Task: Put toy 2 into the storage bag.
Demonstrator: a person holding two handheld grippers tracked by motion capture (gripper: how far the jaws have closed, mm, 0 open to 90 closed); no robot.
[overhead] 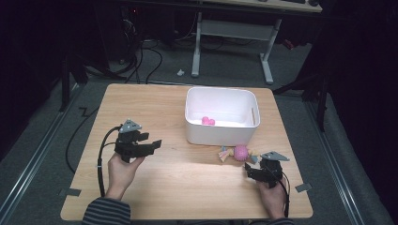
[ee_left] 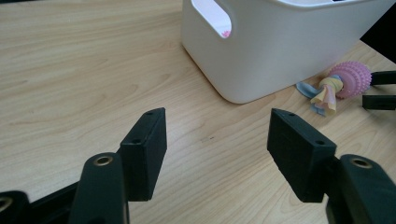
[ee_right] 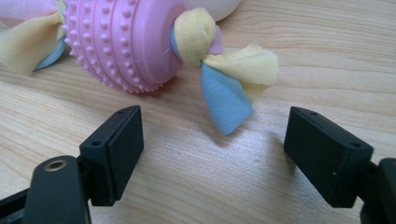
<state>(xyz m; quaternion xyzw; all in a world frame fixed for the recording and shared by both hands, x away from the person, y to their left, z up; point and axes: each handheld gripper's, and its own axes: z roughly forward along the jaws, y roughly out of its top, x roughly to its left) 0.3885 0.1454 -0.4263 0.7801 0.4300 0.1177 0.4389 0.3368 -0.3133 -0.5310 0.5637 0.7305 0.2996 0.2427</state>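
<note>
Both grippers are open; the right gripper sits just short of the pink toy beside the white bin. Closing now might catch only cloth, and the toy could slip.

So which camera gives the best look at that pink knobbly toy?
The right gripper view: the pink knobbly toy is close, showing studs and cloth tails. The high view shows it small beside the white bin; the left gripper view, small, far off.

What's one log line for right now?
right gripper: open, just short of toy | left gripper: open, holding nothing | toy: on table by bin | bin: small pink thing inside
</note>
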